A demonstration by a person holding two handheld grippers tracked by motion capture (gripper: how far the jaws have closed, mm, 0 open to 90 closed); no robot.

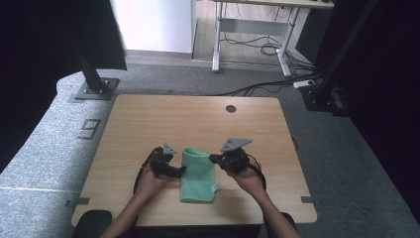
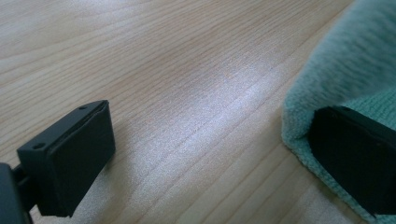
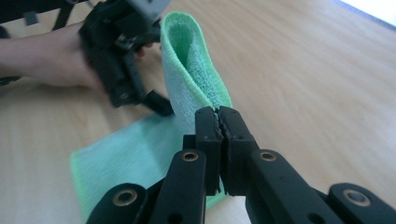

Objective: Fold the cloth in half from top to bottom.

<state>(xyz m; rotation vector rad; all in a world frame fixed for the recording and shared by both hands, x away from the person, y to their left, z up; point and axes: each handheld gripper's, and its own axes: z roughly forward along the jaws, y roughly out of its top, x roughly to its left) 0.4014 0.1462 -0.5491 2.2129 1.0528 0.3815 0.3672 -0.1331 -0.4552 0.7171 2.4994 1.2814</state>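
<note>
The right gripper [image 3: 219, 114] is clenched on the edge of the green cloth [image 1: 198, 173], lifting it into a fold. The left gripper [image 1: 171, 168] stands open, one jaw resting on the cloth edge. The cloth lies near the front of the table [image 1: 148, 119]; the fold appears roughly half complete, with flattening left to do.

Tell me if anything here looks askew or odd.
The green cloth is not lying flat: the right claw, shut on its edge, holds one end up in a standing fold, while the left claw is open with one jaw on the cloth's edge. Nothing looks spilled or damaged.
</note>
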